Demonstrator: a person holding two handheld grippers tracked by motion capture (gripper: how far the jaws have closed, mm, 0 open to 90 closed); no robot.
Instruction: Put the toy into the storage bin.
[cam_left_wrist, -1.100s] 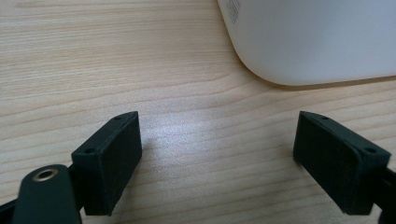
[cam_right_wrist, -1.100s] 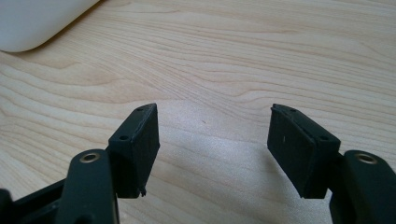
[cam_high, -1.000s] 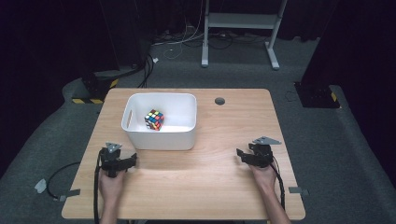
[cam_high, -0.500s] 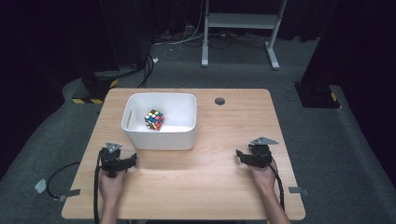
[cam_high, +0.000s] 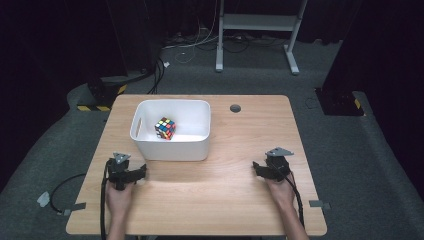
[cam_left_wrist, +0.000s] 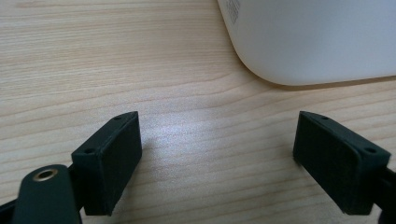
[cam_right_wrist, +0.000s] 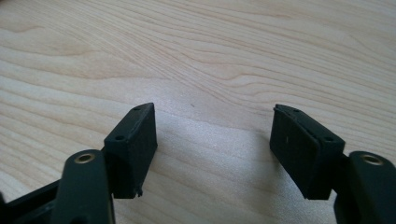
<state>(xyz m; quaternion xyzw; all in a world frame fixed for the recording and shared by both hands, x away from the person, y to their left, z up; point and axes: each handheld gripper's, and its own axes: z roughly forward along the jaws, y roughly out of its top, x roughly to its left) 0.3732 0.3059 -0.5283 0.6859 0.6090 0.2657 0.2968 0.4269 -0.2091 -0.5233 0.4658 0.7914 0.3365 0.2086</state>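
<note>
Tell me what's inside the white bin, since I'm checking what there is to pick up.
A multicoloured puzzle cube sits on the floor of the white bin, left of centre. The near wall hides the front strip of the floor, so anything there can't be seen.

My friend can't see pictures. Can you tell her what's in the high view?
A colourful puzzle cube sits inside a white plastic tub on a light wooden table. Nearer the camera, two hands rest on the table, each holding a black gripper: left gripper, right gripper.
</note>
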